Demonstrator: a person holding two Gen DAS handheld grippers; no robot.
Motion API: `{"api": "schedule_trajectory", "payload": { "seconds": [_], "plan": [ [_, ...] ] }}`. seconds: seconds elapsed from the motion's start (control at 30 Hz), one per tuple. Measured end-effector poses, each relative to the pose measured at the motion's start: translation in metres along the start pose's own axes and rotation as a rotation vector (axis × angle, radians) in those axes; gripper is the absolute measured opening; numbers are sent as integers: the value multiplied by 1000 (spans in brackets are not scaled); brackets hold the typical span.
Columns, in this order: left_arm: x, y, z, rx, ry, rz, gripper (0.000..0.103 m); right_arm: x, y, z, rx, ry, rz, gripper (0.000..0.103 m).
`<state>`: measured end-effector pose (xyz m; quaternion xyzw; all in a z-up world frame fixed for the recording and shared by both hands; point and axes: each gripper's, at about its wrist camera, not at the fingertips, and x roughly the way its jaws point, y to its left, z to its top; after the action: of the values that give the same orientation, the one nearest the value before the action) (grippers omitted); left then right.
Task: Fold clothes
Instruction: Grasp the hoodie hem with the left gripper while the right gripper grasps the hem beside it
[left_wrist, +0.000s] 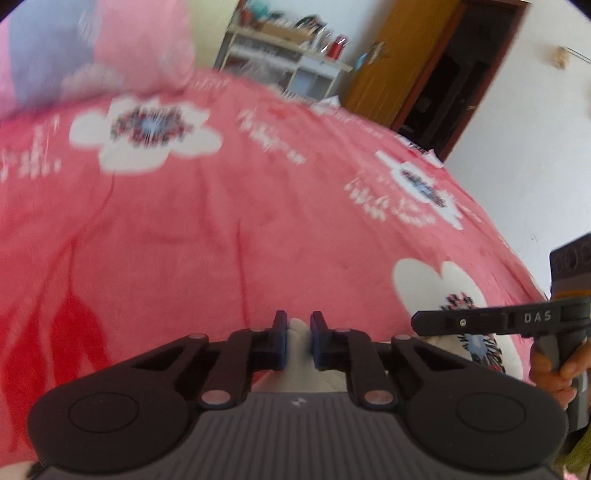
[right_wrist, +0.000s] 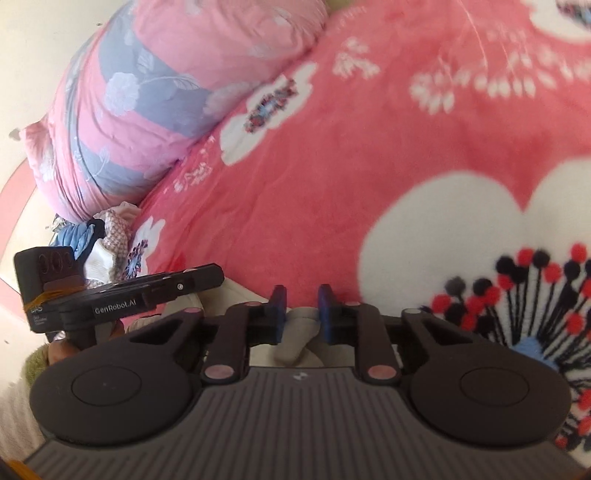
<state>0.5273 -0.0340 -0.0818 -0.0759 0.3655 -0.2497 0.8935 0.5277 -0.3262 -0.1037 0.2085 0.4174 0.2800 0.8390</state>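
Both tongs pinch cream cloth: left tongs grip a cream garment at bottom centre, right tongs clamp it likewise, above the pink flowered blanket on the bed.

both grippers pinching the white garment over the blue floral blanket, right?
Nearly. The blanket is pink-red with white flowers, not blue, as both wrist views show. The rest stands: the left gripper and the right gripper each have whitish cloth between their blue pads, the garment.
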Motion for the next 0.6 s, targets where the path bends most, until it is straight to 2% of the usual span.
{"api": "schedule_trajectory", "payload": {
  "seconds": [0.1, 0.2, 0.3, 0.33, 0.43, 0.6],
  "plan": [
    [-33, -18, -2, 138, -84, 3, 13, -22, 22, -5, -104, -52, -11, 12],
    [-66, -42, -15, 350, -143, 34, 13, -48, 56, -18, -298, -110, -50, 12],
    [-91, -69, -39, 572, -163, 53, 13, -69, 84, -42, -455, -121, -75, 12],
    [-98, -75, -50, 637, -164, 56, 13, -75, 92, -51, -498, -119, -83, 5],
    [-112, -89, -82, 790, -142, 53, 13, -86, 110, -82, -634, -93, -109, 5],
    [-105, -90, -129, 946, -23, 89, 14, -68, 113, -132, -777, 46, -213, 4]
  ]
}}
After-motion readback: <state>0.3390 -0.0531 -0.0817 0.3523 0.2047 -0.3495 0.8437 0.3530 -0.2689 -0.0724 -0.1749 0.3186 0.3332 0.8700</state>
